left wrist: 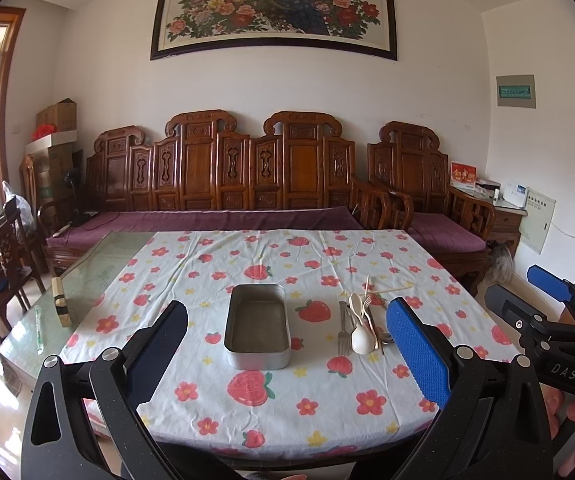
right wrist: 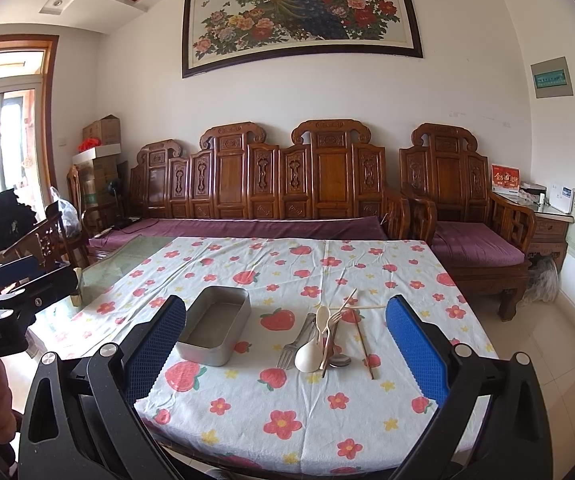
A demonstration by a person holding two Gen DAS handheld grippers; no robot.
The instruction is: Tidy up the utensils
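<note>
An empty metal tin [left wrist: 257, 326] [right wrist: 213, 330] sits mid-table on the strawberry-print cloth [left wrist: 279, 400] [right wrist: 307, 404]. To its right lies a small heap of utensils [left wrist: 361, 326] [right wrist: 323, 344]: a steel fork [right wrist: 292, 348], a cream spoon [right wrist: 309, 354], a cream fork, a steel spoon and chopsticks [right wrist: 363, 346]. My left gripper [left wrist: 287, 354] hovers open at the near table edge, facing the tin. My right gripper [right wrist: 287, 354] is open too, held near the edge in front of the heap. Nothing is between either pair of fingers.
A wooden block [left wrist: 60, 300] lies on the bare glass tabletop [left wrist: 99, 264] at the left. Behind the table stands a carved wooden sofa [left wrist: 223, 184] with purple cushions, an armchair [right wrist: 467, 208] at the right, and chairs [left wrist: 3, 260] at the left.
</note>
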